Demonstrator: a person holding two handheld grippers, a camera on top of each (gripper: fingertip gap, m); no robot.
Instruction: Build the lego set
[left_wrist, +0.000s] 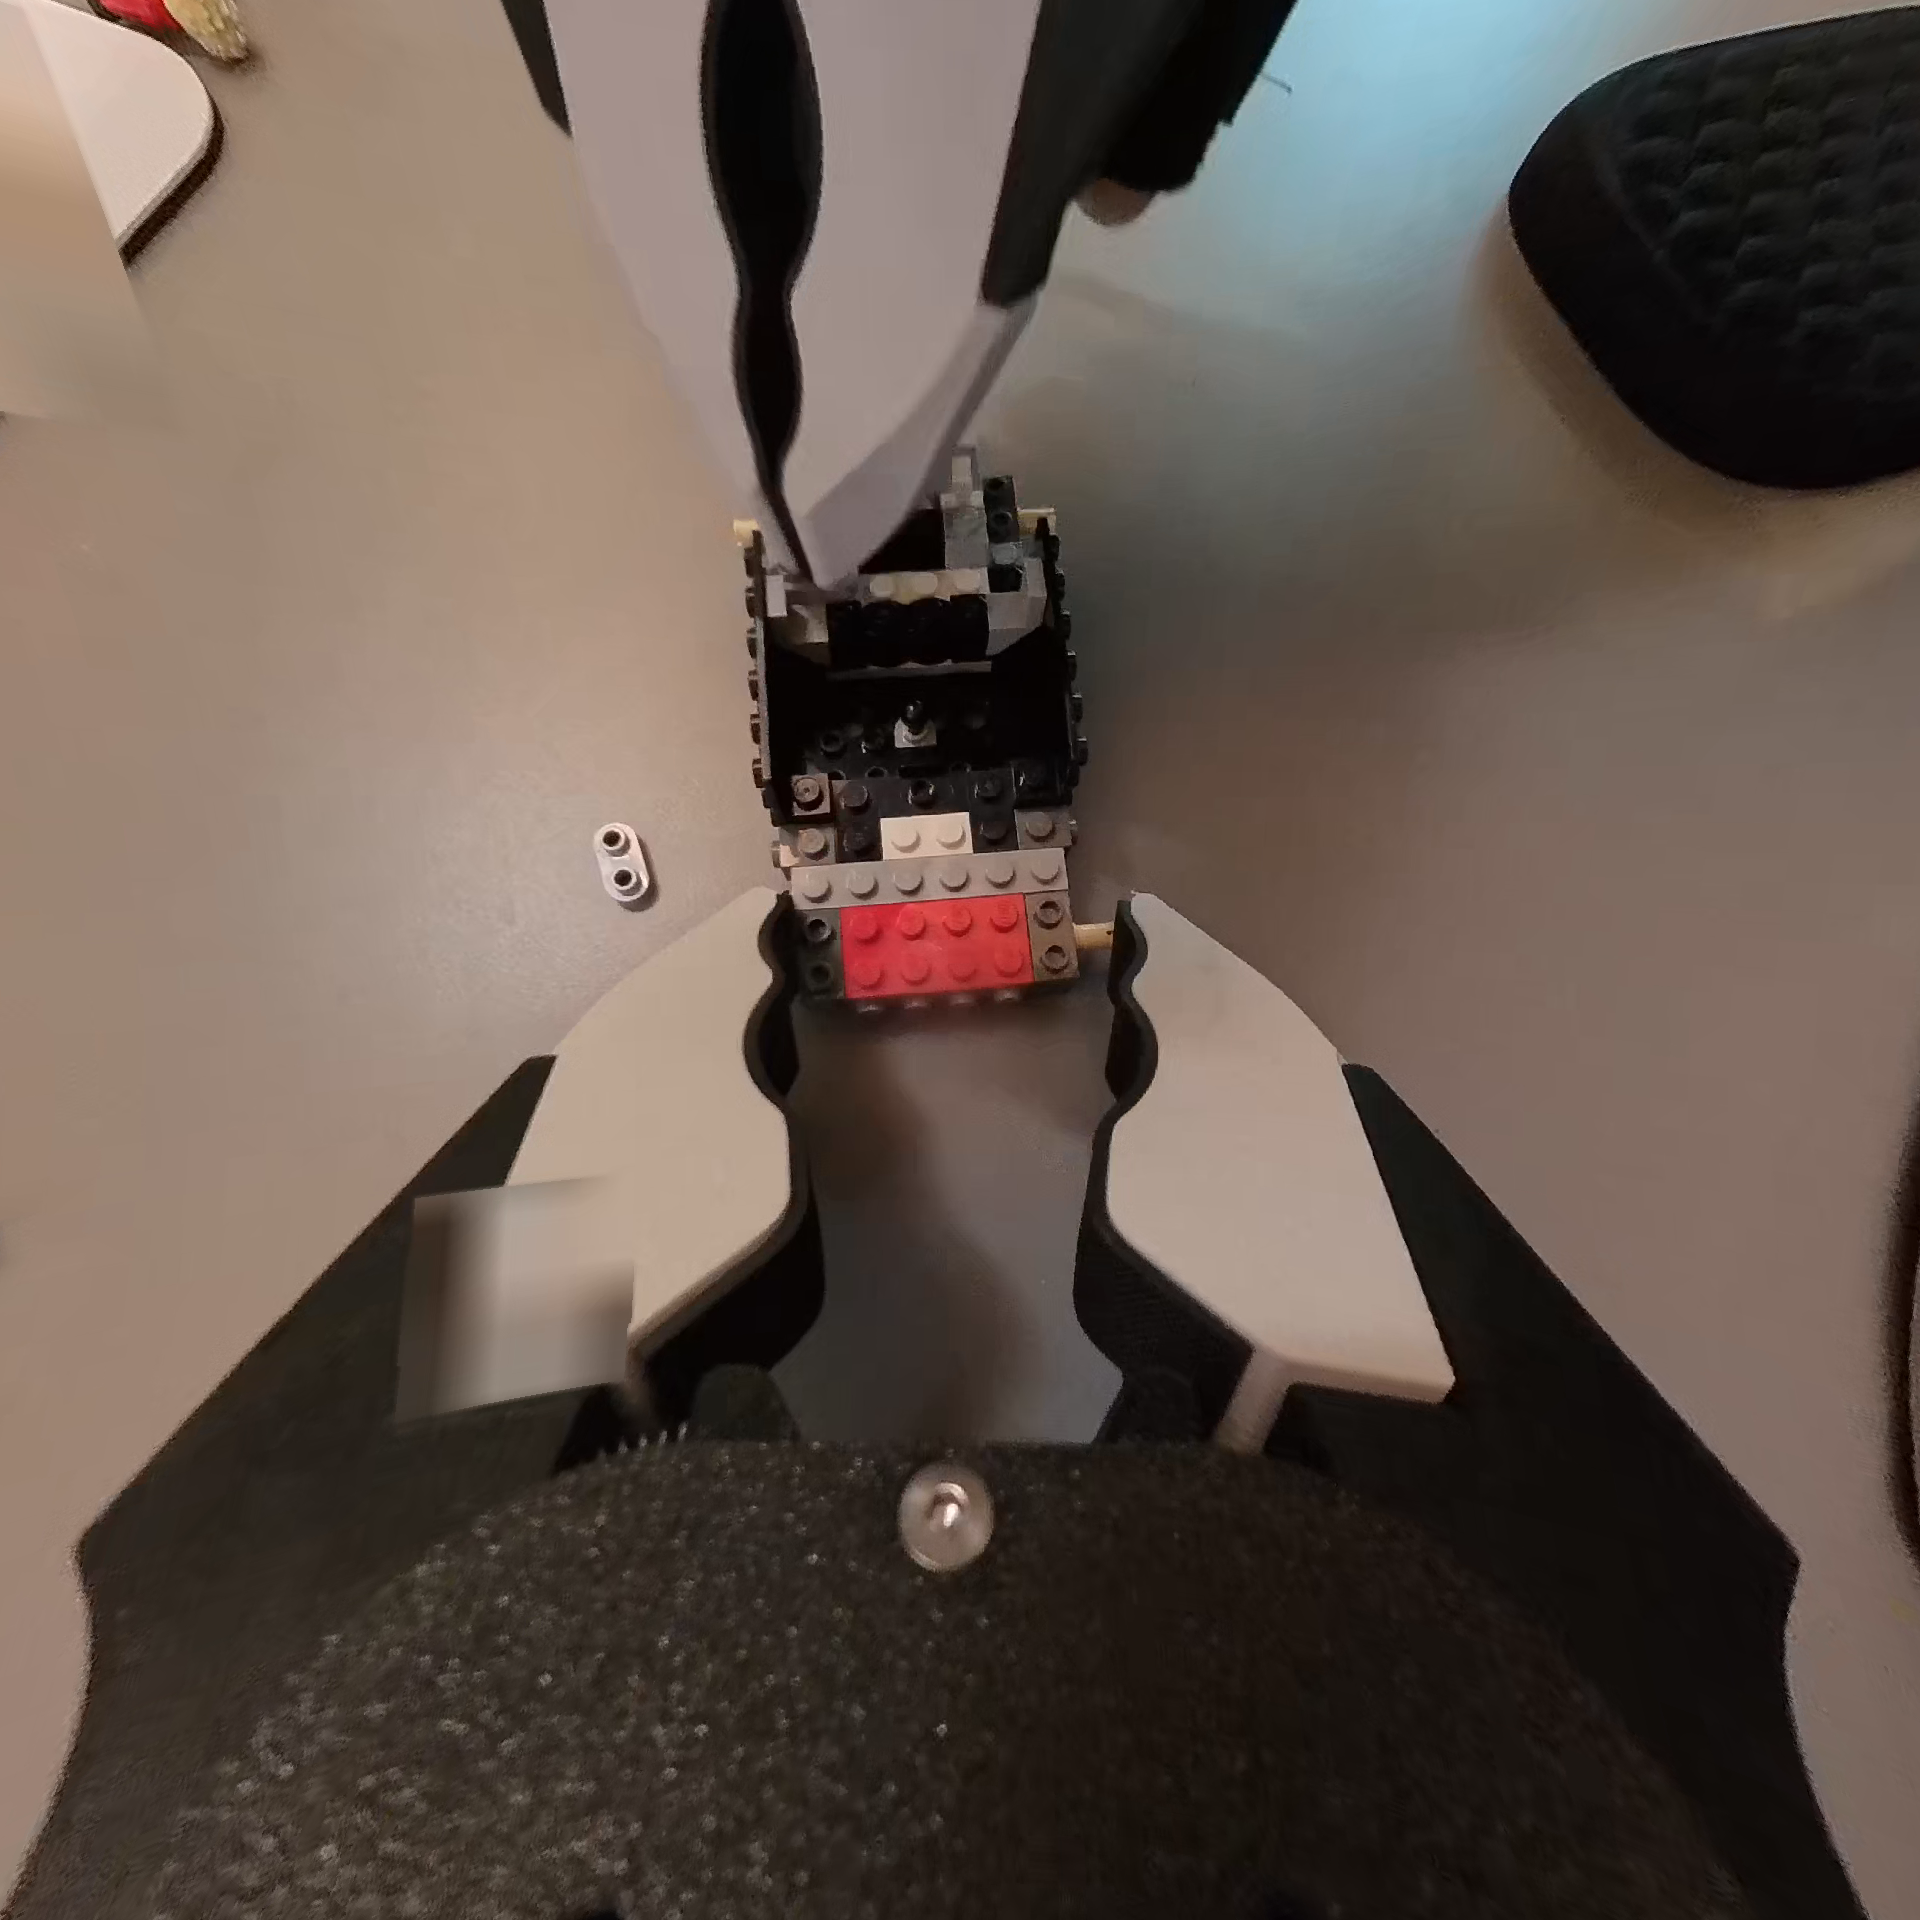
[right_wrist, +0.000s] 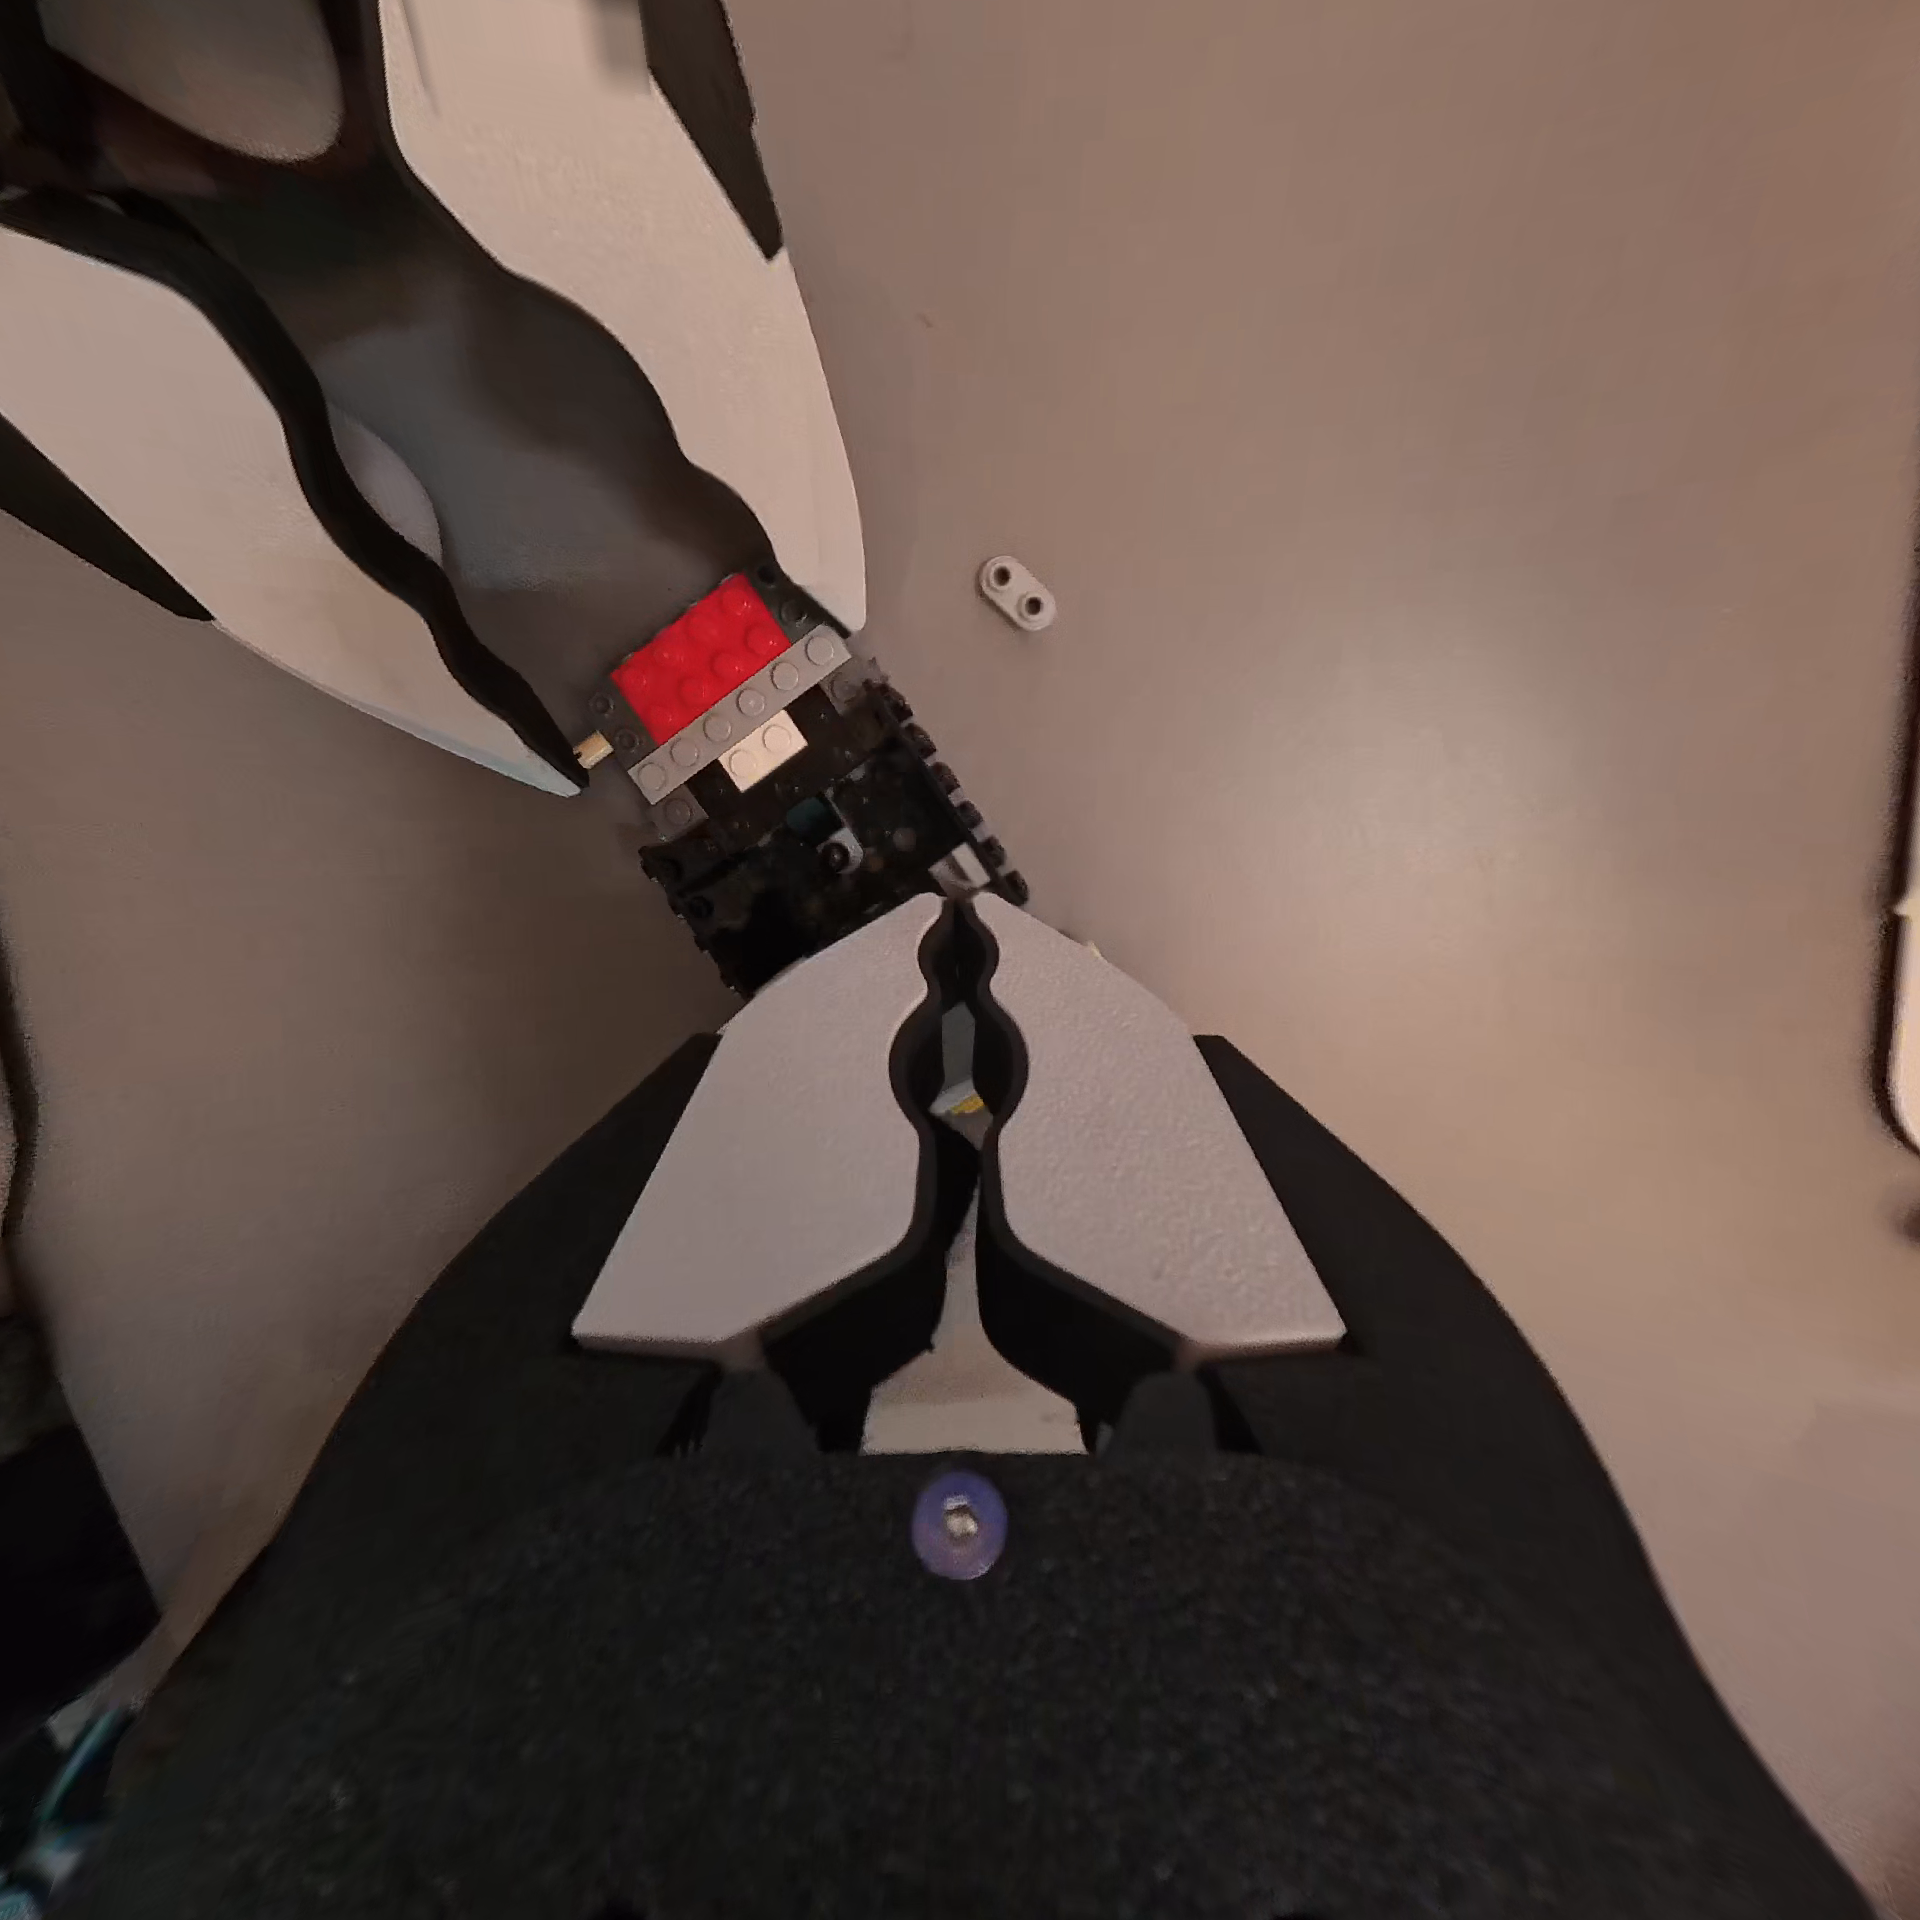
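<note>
The lego model (left_wrist: 914, 748) is a black and grey box-shaped build with a red brick (left_wrist: 935, 951) at its near end; it lies on the grey table. My left gripper (left_wrist: 951, 920) is shut on that red end, one finger against the side, the other against a tan pin (left_wrist: 1096, 932). My right gripper (left_wrist: 805, 566) comes down from above onto the model's far left corner. In the right wrist view the right gripper (right_wrist: 951, 914) is nearly closed with a thin grey piece (right_wrist: 956, 1039) in the gap, at the model's (right_wrist: 790, 821) edge. The left gripper (right_wrist: 712, 696) holds the red end (right_wrist: 707, 655).
A small light grey two-hole plate (left_wrist: 623, 854) lies loose on the table left of the model; it also shows in the right wrist view (right_wrist: 1016, 592). A black textured pad (left_wrist: 1745, 249) sits at the far right. A white, dark-edged object (left_wrist: 104, 135) is at the far left. My right fingertips sit around 6 centimeters from my left ones.
</note>
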